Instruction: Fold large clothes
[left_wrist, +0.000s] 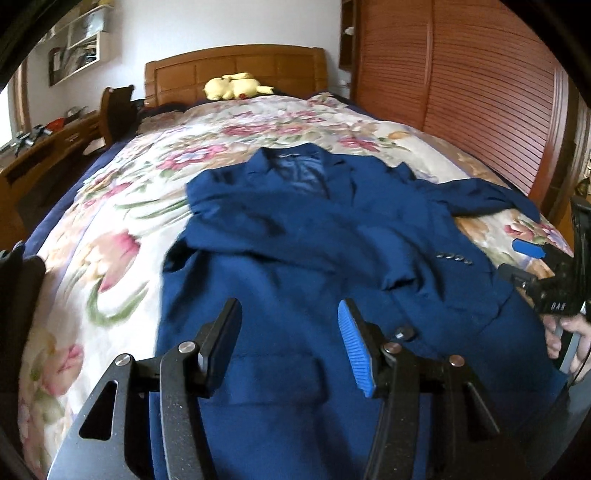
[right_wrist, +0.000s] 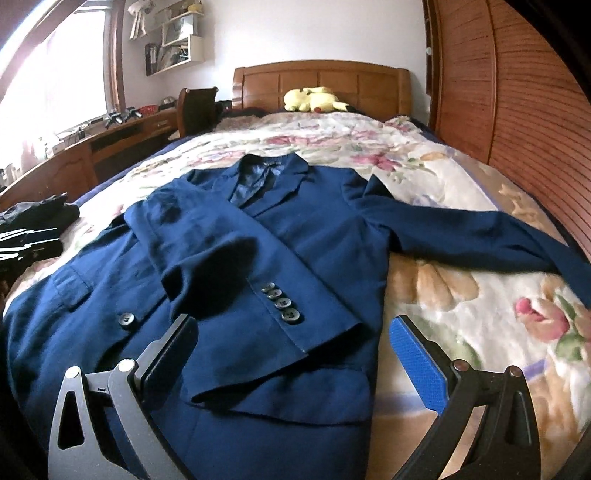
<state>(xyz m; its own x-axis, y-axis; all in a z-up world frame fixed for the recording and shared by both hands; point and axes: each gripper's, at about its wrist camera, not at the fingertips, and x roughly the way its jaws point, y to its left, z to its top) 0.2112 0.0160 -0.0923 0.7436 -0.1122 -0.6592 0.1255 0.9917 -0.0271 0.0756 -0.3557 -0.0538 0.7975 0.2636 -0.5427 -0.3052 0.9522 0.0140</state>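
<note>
Navy blazer (right_wrist: 303, 236) lies face-up on the bed w/ floral quilt (right_wrist: 461, 295), collar toward the wooden headboard (right_wrist: 321, 85). One sleeve is folded across the chest, its cuff w/ four buttons (right_wrist: 280, 302) resting on the front panel; the other sleeve (right_wrist: 480, 236) stretches out flat over the quilt toward the slatted wardrobe (right_wrist: 517, 129). Left gripper (left_wrist: 290, 332) hovers above the lower front of the blazer, jaws wide apart, holding nothing. Right gripper (right_wrist: 295, 350) also spread wide, empty, over the blazer's hem edge near the folded cuff. Yellow plush toy (right_wrist: 314, 99) sits by the headboard. Dark clothes (right_wrist: 33, 229) lie at the bed's left edge; desk (right_wrist: 110, 140) beyond.
</note>
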